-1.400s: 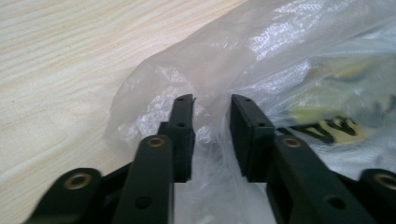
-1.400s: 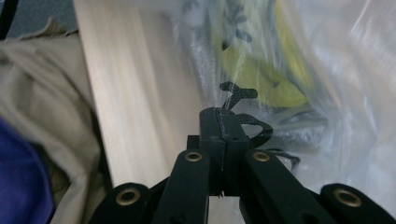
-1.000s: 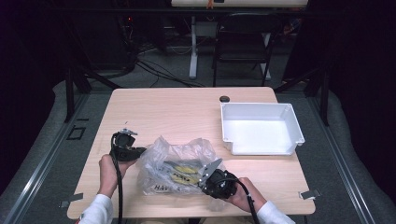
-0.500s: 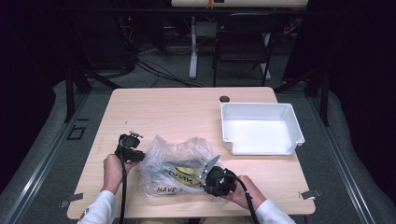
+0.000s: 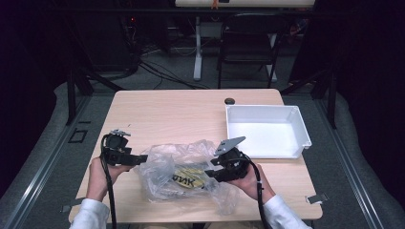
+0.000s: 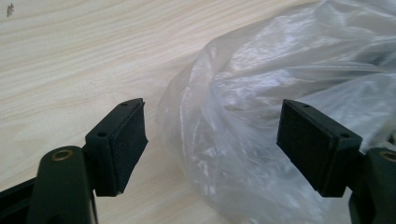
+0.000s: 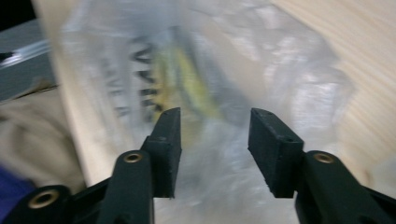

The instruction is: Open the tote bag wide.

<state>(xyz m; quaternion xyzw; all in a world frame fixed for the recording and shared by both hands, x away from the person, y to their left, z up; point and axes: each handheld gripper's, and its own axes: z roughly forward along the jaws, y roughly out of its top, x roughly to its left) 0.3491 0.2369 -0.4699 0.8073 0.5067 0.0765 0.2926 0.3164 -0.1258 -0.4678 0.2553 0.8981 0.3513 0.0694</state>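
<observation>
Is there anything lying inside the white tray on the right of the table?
No: in the high view the white tray shows a bare white floor, while the clear plastic bag lies on the table beside it.

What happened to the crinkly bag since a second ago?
Both grippers, left gripper and right gripper, have just opened their jaws and let go of the clear plastic bag, which now lies slack on the table. The white tray stayed put.

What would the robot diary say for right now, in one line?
left gripper: open, just let go | right gripper: open, just let go | plastic bag: on table | white tray: empty
</observation>
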